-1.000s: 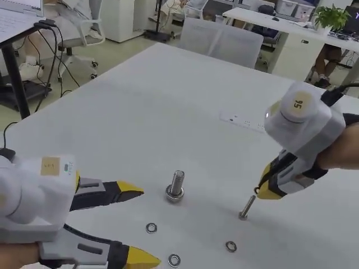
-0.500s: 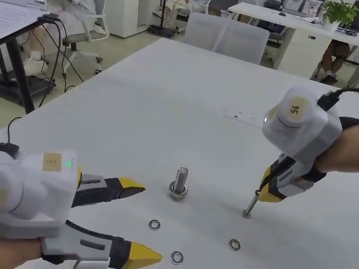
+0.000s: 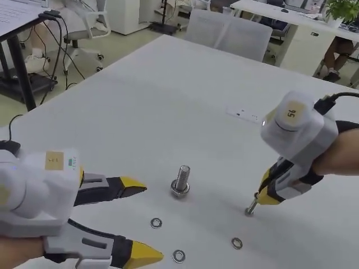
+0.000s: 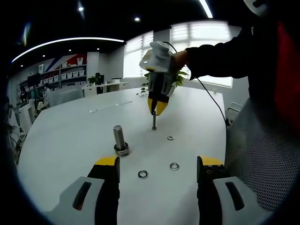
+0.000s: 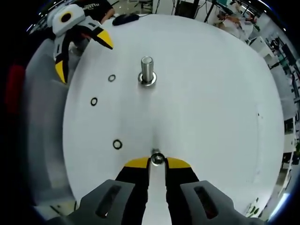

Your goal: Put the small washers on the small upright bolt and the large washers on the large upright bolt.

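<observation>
The left claw (image 3: 143,222) sits low at the near edge of the white bench (image 3: 168,101) with its yellow-tipped jaws spread wide and nothing between them. In the left gripper view the two tips frame the work from the bottom.

The right claw (image 3: 262,195) points down at the small bolt (image 3: 251,208) and pinches its top end. The right gripper view looks straight down the small bolt (image 5: 157,158), wedged between the nearly closed tips. From the head view this bolt leans a little, with its lower end on the bench.

The large bolt (image 3: 180,182) stands upright near the middle of the bench, out past the left claw's tips and well apart from the small one. It has a wider ring at its base, though I can't tell if that's the head or a washer already on it.

Three loose washers lie flat on the bench:
- The first washer (image 3: 156,223) is just in front of the large bolt.
- The second washer (image 3: 179,256) is beside the left claw's nearer tip.
- The third washer (image 3: 236,243) is near the foot of the small bolt.

None of them touches a claw or a bolt.
</observation>
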